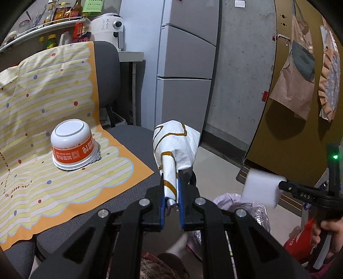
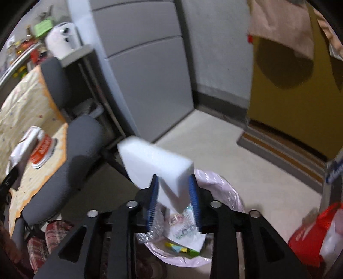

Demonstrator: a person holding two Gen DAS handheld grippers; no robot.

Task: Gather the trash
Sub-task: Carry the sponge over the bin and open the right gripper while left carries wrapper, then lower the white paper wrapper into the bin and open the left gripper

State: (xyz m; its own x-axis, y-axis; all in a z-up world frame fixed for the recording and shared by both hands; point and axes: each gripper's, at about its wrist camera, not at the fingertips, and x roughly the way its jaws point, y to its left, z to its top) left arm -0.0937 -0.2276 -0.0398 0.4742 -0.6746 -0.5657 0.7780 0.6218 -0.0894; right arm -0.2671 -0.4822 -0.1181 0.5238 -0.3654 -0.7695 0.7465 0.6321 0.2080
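Note:
My left gripper [image 1: 170, 178] is shut on a crumpled white paper wrapper [image 1: 175, 146] with brown lines, held over the front edge of a grey chair [image 1: 133, 137]. My right gripper [image 2: 173, 182] stands open above a pink trash bag [image 2: 223, 188] on the floor. A white foam block [image 2: 154, 158] sits tilted between its blue pads, with a gap at its lower right. The bag holds several packets and wrappers. An upturned orange and white noodle cup [image 1: 72, 148] rests on the striped cloth [image 1: 42, 96] that covers the chair.
A grey fridge [image 1: 186, 64] stands behind the chair, with a yellow door [image 1: 278, 128] to its right. A red bag [image 2: 308, 236] lies on the floor at the right. A shelf of bottles [image 1: 62, 12] is at the far left. A person's hand [image 1: 325, 231] holds the right gripper.

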